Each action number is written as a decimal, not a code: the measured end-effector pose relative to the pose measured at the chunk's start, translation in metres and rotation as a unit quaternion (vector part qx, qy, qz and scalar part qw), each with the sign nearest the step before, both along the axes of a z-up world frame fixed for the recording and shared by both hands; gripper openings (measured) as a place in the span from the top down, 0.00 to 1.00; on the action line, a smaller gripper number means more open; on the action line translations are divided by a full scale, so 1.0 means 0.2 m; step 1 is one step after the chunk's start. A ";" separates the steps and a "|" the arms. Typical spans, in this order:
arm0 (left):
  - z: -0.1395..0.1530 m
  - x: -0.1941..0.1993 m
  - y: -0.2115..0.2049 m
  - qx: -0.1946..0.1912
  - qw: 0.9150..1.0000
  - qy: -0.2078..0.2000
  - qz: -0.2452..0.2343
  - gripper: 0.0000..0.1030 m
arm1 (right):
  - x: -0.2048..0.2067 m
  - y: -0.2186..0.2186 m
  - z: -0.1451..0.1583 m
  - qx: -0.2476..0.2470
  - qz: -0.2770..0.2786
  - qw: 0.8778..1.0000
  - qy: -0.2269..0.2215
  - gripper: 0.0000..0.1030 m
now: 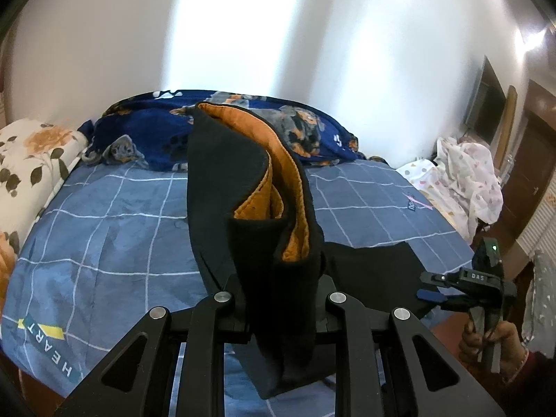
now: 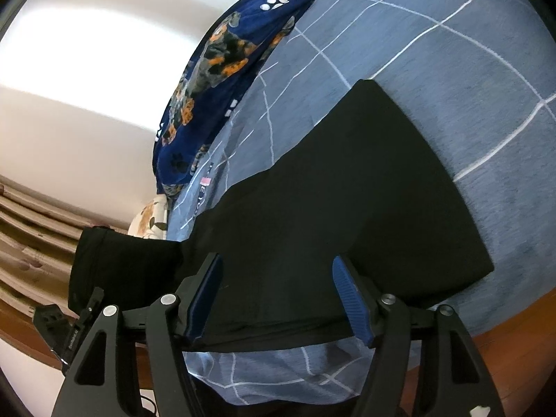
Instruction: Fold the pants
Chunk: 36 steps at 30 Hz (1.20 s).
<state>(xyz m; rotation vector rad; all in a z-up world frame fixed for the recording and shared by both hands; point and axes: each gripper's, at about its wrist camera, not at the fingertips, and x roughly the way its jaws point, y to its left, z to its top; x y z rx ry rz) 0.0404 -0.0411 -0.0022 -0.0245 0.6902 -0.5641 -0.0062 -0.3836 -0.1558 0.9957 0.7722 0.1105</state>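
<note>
left gripper [image 1: 281, 299]: jaws clamped on a lifted bunch of the black pants [image 2: 347, 208], orange lining showing | right gripper [image 2: 278, 299]: jaws apart, nothing pinched, pants beneath | pants: mostly flat on the blue checked bed sheet [image 2: 451, 52], near its front edge

Open blue sheet [image 1: 104, 229] around pants [image 1: 243, 187] — blanket [image 1: 149, 139] heaped along wall.

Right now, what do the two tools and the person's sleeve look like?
Both tools are black linkages with silver pivot pins. The right tool has blue ribbed pads; in the left wrist view it shows a green light and white "DAS" lettering. The left tool is black. The sleeve is dark red.
</note>
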 end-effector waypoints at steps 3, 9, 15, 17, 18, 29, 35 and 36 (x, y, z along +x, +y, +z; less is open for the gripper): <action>0.01 -0.02 -0.03 0.001 1.000 -0.001 -0.008 0.79 | 0.00 0.01 0.00 0.001 0.004 1.000 -0.001 0.36; 0.03 -0.05 -0.10 0.008 1.000 -0.006 -0.026 0.79 | 0.01 0.01 0.00 0.012 0.007 1.000 -0.001 0.36; 0.03 -0.05 -0.16 0.015 0.999 -0.002 -0.037 0.79 | 0.02 0.02 -0.01 0.031 0.011 0.999 -0.007 0.36; 0.03 -0.04 -0.17 0.017 0.999 0.001 -0.038 0.79 | 0.03 0.02 -0.01 0.044 0.013 0.999 -0.011 0.35; 0.03 -0.04 -0.18 0.016 0.999 0.002 -0.039 0.79 | 0.04 0.02 0.00 0.057 0.016 0.998 -0.016 0.35; 0.03 -0.05 -0.33 0.034 0.998 0.008 -0.061 0.79 | 0.21 0.10 0.20 0.141 0.076 0.984 -0.077 0.22; 0.01 -0.06 -0.44 0.048 0.996 0.012 -0.076 0.79 | 0.28 0.18 0.27 0.183 0.105 0.973 -0.095 0.18; 0.01 -0.06 -0.46 0.050 0.996 0.012 -0.079 0.79 | 0.30 0.18 0.27 0.189 0.110 0.971 -0.096 0.16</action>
